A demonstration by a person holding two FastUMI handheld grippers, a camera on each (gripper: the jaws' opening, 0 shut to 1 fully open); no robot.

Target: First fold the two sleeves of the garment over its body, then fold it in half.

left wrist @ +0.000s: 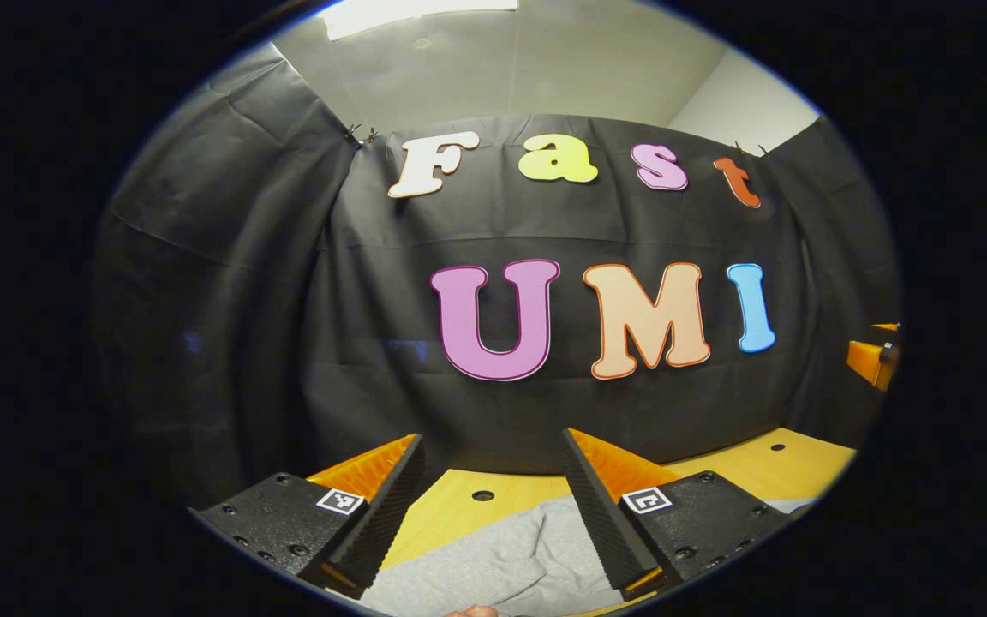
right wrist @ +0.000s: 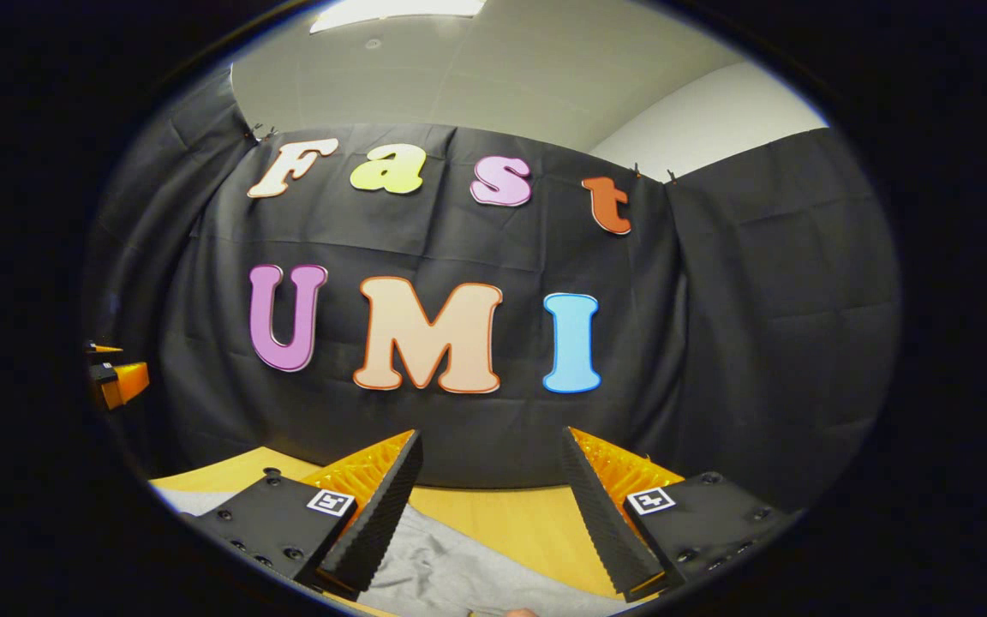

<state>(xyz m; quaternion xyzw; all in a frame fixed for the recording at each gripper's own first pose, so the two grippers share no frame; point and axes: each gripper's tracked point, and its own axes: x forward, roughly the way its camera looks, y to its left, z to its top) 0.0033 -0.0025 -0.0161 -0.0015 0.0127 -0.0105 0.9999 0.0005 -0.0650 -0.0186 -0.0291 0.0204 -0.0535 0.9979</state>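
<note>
A grey garment point(left wrist: 493, 561) lies on the wooden table point(left wrist: 768, 463), low in the left gripper view, under and between my left gripper's fingers. My left gripper point(left wrist: 493, 441) is open above it, with nothing between its fingers. In the right gripper view the same grey garment point(right wrist: 451, 570) shows at the bottom on the table point(right wrist: 502, 506). My right gripper point(right wrist: 491, 437) hangs open over its edge and holds nothing. Part of the right gripper point(left wrist: 875, 356) shows at the far right edge of the left gripper view, and part of the left gripper point(right wrist: 116, 381) shows at the far left edge of the right gripper view.
The black cloth wall point(left wrist: 493, 360) closes the booth right behind the table's far edge. The tabletop has small round holes point(left wrist: 483, 495). A bit of a hand point(left wrist: 472, 611) shows at the bottom of the left gripper view.
</note>
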